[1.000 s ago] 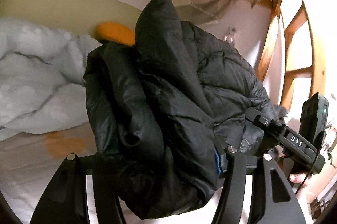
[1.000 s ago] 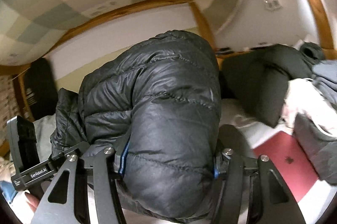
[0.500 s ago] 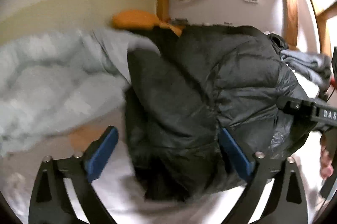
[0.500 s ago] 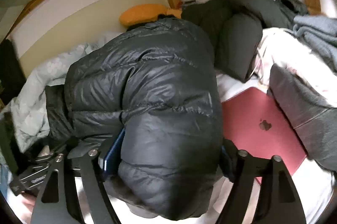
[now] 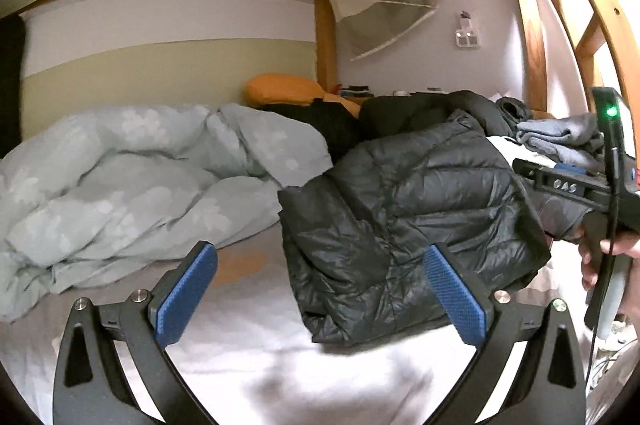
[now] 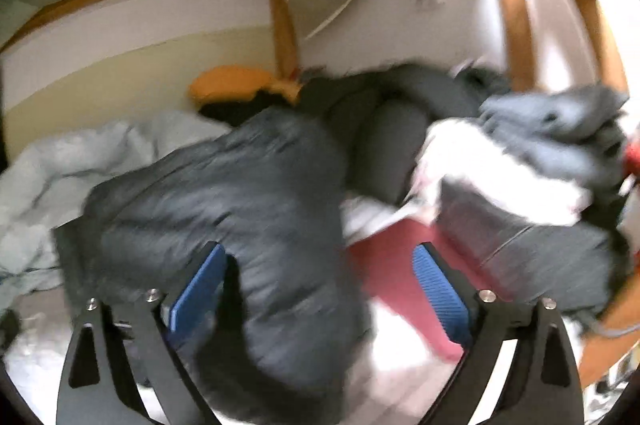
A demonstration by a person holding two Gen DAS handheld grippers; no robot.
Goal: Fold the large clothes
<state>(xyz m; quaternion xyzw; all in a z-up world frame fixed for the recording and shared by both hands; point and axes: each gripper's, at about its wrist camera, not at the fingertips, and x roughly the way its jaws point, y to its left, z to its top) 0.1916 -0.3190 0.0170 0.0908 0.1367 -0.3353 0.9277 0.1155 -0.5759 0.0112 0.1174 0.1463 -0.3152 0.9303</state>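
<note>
At the far left of the left wrist view a pale blue-grey floral duvet (image 5: 132,181) lies bunched against the wall, with a bare strip of white mattress sheet (image 5: 256,329) in front of it. The left gripper (image 5: 320,299) stands spread wide over that bare sheet; its jaws have just been opening, nothing lies between the blue pads, and the right-hand pad sits just in front of the garment's near edge without pressing it. The black quilted down puffer jacket (image 5: 408,225) rests in a loose, bulky heap on the sheet to the right of centre, beside the duvet and in front of a dark pile of further clothing (image 5: 432,109). Seen through the blurred right wrist view, the right gripper (image 6: 320,295) is likewise spread, its jaws also just opened; the jacket's bulk lies between them, close against the left pad, while the right pad stands clear over a flat dark-red laptop (image 6: 400,277). Assessment: the jacket is light, soft and highly compressible, with a slick shell that will likely slide from a shallow pinch and spring back after folding. Recommended hold is a deep bite on a stitched seam, hem or collar, one gripper at each end, since grasping puffed panels risks slippage.
</note>
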